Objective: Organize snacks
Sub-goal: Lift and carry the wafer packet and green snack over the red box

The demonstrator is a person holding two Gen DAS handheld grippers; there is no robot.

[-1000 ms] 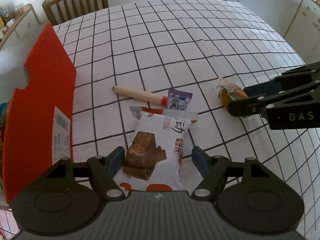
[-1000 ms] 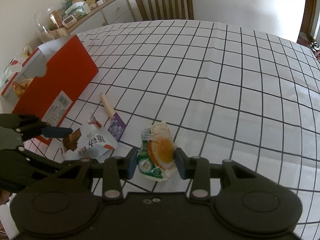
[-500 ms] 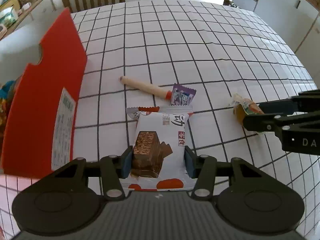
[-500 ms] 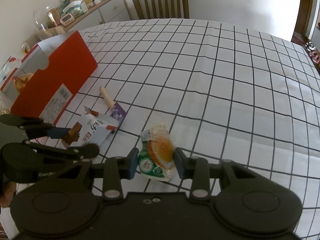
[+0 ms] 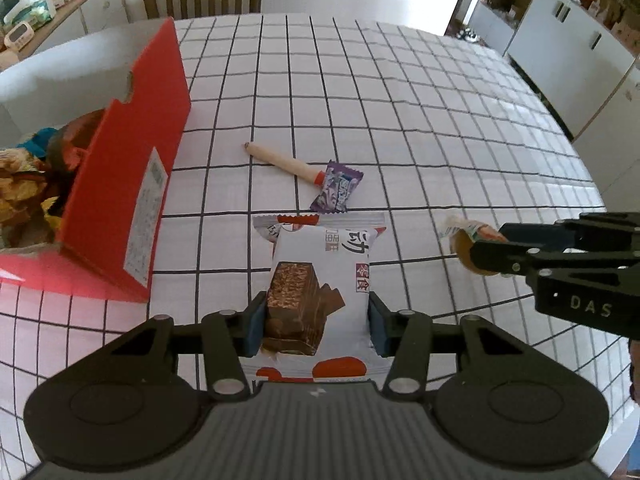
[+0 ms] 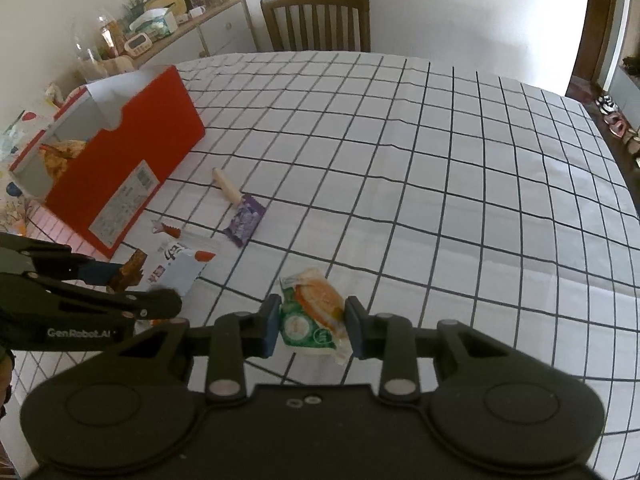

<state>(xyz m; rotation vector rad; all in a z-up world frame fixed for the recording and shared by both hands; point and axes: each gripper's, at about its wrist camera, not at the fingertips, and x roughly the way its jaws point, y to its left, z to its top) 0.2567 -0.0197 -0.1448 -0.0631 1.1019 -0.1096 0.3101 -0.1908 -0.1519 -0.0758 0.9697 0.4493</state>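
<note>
My left gripper [image 5: 316, 326] is shut on a white chocolate-wafer packet [image 5: 320, 280] and holds it above the table; the packet also shows in the right wrist view [image 6: 176, 264]. My right gripper [image 6: 312, 326] is shut on a green-and-orange bun packet [image 6: 314, 312], lifted off the table; it shows at the right of the left wrist view [image 5: 466, 240]. The open red snack box [image 5: 132, 184] stands at the left with several snacks inside. A sausage stick [image 5: 280, 160] and a purple candy wrapper [image 5: 336, 192] lie on the checked tablecloth.
A wooden chair [image 6: 316, 20] stands at the table's far edge. A sideboard [image 6: 168, 28] with jars and boxes is at the back left. White cabinets [image 5: 580, 60] stand at the right. The checked tablecloth [image 6: 440, 160] stretches to the right.
My left gripper closed on the wafer packet and lifted it. My right gripper rose with the bun packet. Both views now look down from higher, with the box's inside showing.
</note>
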